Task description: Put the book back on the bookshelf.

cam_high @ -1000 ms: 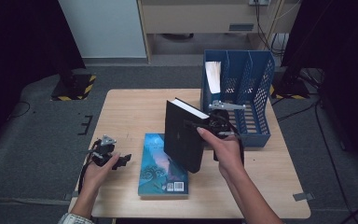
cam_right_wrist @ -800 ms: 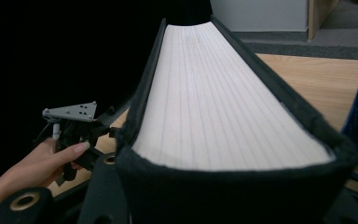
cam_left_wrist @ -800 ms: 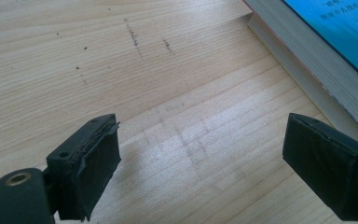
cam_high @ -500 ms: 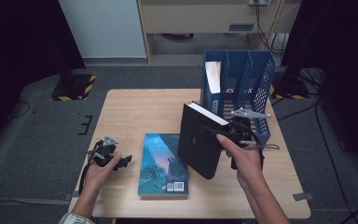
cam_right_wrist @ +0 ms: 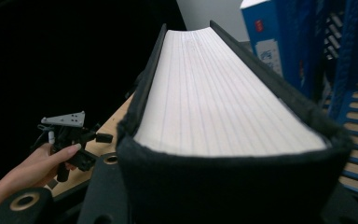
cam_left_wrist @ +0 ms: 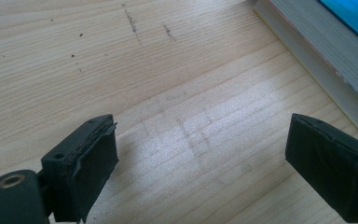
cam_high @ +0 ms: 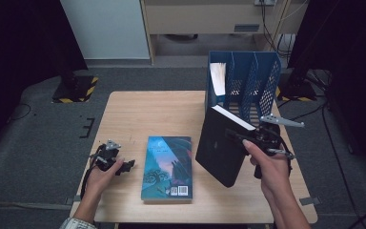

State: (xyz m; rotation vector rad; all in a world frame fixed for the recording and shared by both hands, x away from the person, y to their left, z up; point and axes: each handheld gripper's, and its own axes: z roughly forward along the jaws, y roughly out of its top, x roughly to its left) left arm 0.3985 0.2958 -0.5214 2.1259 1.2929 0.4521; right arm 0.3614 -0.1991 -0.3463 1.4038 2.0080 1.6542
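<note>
One black hardcover book (cam_high: 221,148), thick, matte dark cover, cream page block with fine edge lines; held tilted above the table, right of centre in the high view, its upper corner close to the file rack. Right gripper (cam_high: 255,138) pinches it across the thickness, jaws pressed on both covers; in the right gripper view the page edge (cam_right_wrist: 214,93) runs up the middle of the frame.

One paperback (cam_high: 167,167) with a teal illustrated cover, flat on the table at lower centre, barcode toward the bottom edge.

One blue mesh file rack (cam_high: 248,78), upper right, one white booklet (cam_high: 218,78) standing in its leftmost slot.

One wooden table (cam_high: 143,114).

Left gripper (cam_high: 124,165), lower left, jaws spread wide over bare wood, gripping nothing.
</note>
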